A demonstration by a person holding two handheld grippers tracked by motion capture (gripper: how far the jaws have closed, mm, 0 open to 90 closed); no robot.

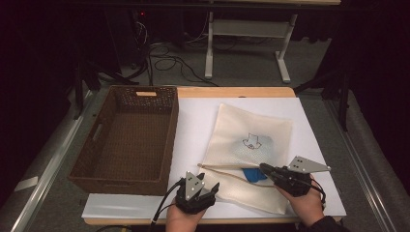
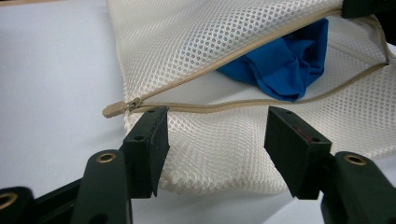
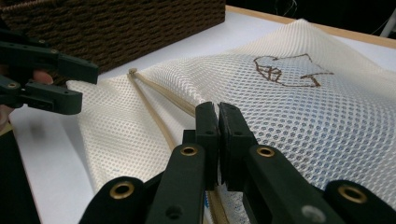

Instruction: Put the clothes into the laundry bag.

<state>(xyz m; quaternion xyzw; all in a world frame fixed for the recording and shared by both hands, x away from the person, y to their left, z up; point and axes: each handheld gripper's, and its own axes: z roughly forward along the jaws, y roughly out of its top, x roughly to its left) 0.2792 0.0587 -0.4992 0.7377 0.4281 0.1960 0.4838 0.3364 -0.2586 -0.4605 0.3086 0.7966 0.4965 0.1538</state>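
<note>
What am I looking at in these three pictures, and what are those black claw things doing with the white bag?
There is no machine here: a person at a table holds a hand-held gripper in each hand. One picture looks down from above; the other two come from small cameras riding on each gripper, looking along its black jaws.

On the white table top lie a brown wicker basket and a white mesh bag with a tan zipper partly open. A blue cloth shows through the opening.

The right hand-held gripper has its jaws pressed together at the bag's zipper edge, seemingly pinching it. The left hand-held gripper has its jaws apart near the bag's corner, gripping nothing.
</note>
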